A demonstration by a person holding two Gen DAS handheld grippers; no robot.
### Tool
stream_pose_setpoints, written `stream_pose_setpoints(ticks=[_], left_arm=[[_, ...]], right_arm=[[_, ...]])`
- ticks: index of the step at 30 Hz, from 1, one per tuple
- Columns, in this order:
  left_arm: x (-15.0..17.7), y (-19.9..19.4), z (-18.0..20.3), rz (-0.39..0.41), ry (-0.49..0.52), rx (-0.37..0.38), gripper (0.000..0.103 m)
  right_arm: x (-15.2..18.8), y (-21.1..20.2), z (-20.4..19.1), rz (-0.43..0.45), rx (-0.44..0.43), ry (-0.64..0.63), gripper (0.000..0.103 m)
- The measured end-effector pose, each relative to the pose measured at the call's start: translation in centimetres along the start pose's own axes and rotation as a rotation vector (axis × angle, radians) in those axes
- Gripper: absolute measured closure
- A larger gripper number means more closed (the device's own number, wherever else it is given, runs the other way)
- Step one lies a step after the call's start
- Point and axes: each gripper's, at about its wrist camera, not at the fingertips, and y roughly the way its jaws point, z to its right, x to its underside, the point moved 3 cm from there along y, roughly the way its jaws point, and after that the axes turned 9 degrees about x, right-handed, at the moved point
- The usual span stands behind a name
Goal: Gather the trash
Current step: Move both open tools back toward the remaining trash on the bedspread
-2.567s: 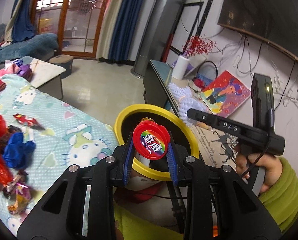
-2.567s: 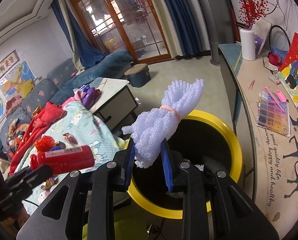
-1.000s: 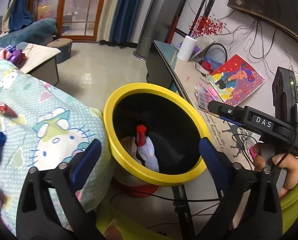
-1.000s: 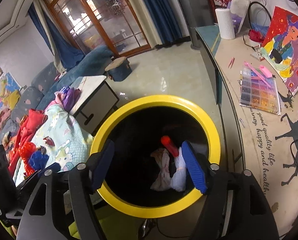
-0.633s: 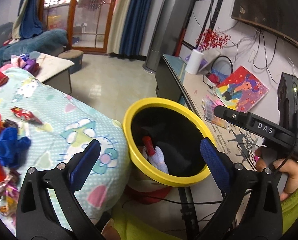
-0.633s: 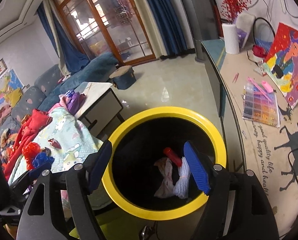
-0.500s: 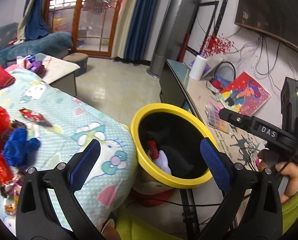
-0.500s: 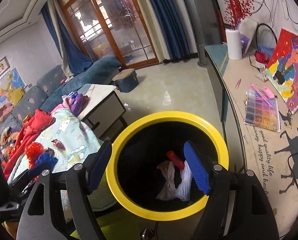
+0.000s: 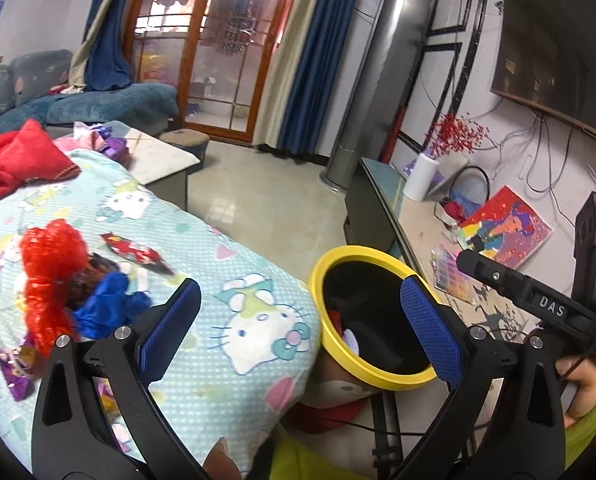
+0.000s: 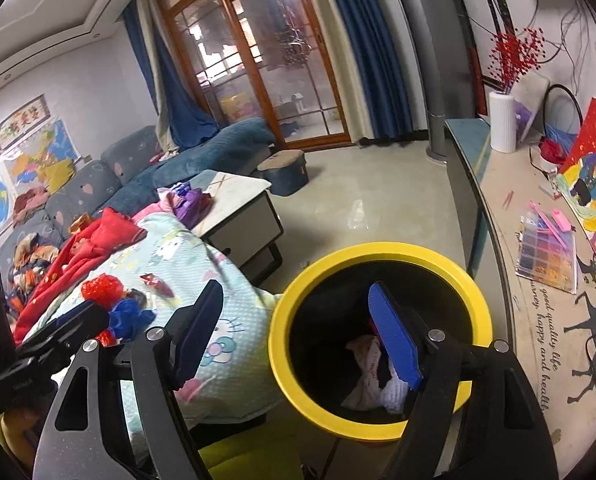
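A yellow-rimmed black bin (image 9: 353,254) (image 10: 377,250) stands beside a bed. Inside it lie a crumpled white wrapper (image 10: 363,364), a pale foam bundle (image 10: 393,394) and a red bottle (image 9: 335,317). My left gripper (image 9: 301,328) hangs open and empty between the bed and the bin. My right gripper (image 10: 298,336) is open and empty over the bin's left rim. On the bed lie red netting (image 9: 52,256), a blue wad (image 9: 106,312), a red candy wrapper (image 9: 132,250) and purple wrappers (image 9: 14,376).
The bed's cartoon-cat sheet (image 9: 234,320) fills the left. A low white table (image 10: 238,200) stands beyond it. A long counter (image 10: 537,280) with a painting (image 10: 593,176), bead box (image 10: 545,256) and white vase (image 10: 501,122) runs along the right. Tiled floor (image 10: 369,200) lies beyond the bin.
Both grippers dropped their loads, the red bottle and the foam bundle, into the bin. Since then both have lifted and swung left toward the bed, jaws wide.
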Motion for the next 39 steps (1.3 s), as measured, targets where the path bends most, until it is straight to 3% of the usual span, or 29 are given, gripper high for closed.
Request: stream_pose_setpoints(ticks=[11, 16, 39], left_arm=[[-0.5, -2.9, -3.4, 0.054, -0.049, -0.062, 0.011], [-0.7, -4.1, -4.8, 0.079, -0.07, -0.088, 0.011], [-1.6, -8.9, -13.2, 0.151, -0.205, -0.218, 0.011]], right_arm=[[1.4, -0.7, -5.5, 0.043, -0.076, -0.092, 0.03], [1.9, -1.0, -7.4, 0.053, -0.101, -0.124, 0.024], [4.9, -0.3, -14.8, -0.013, -0.193, -0.279, 0.024]])
